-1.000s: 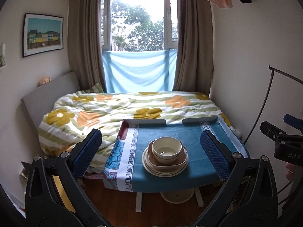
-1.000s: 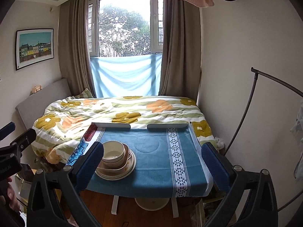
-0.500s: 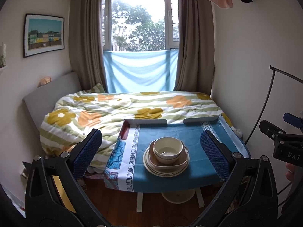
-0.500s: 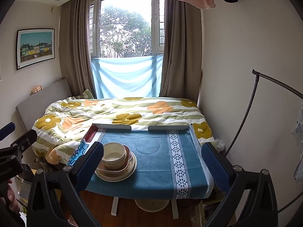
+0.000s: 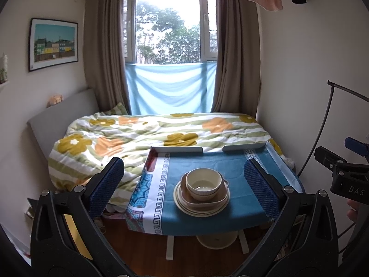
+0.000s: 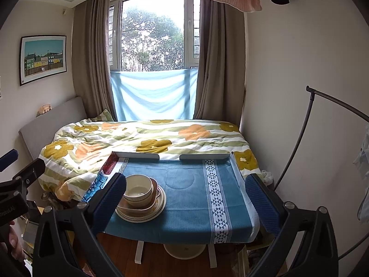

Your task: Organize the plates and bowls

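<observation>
Crockery stack sits on the bench (image 5: pixel 242 198), toward its near left part: a cream bowl (image 5: pixel 202 184) nested on top, a tan squarish dish (image 5: pixel 214 200) under it, and cream plates (image 5: pixel 184 204) at the bottom, all touching in one pile. Same pile in the right wrist view, bowl (image 6: pixel 139 188) uppermost, plates (image 6: pixel 147 215) below, partly behind a blue pad. Bench carries a blue cloth (image 6: pixel 191 198) with a white patterned band; the right half of the cloth shows only fabric. Left tongs (image 5: pixel 184 184) are spread wide with nothing between the blue pads (image 5: pixel 106 185), held back from the bench edge and well apart from the stack, which shows framed between the two fingers. Right tongs (image 6: pixel 185 195) are likewise spread wide and hold nothing, back from the bench; their left pad (image 6: pixel 110 199) overlaps the stack in view, contact not discernible, appears apart. Right tongs also show at the right edge of the left wrist view (image 5: pixel 341 173). Bed with flowered quilt (image 5: pixel 143 136) lies just beyond the bench. Window (image 6: pixel 152 32) with brown curtains behind, framed picture (image 5: pixel 53 43) on the left wall, wooden floor (image 6: pixel 161 258) under the bench.
</observation>
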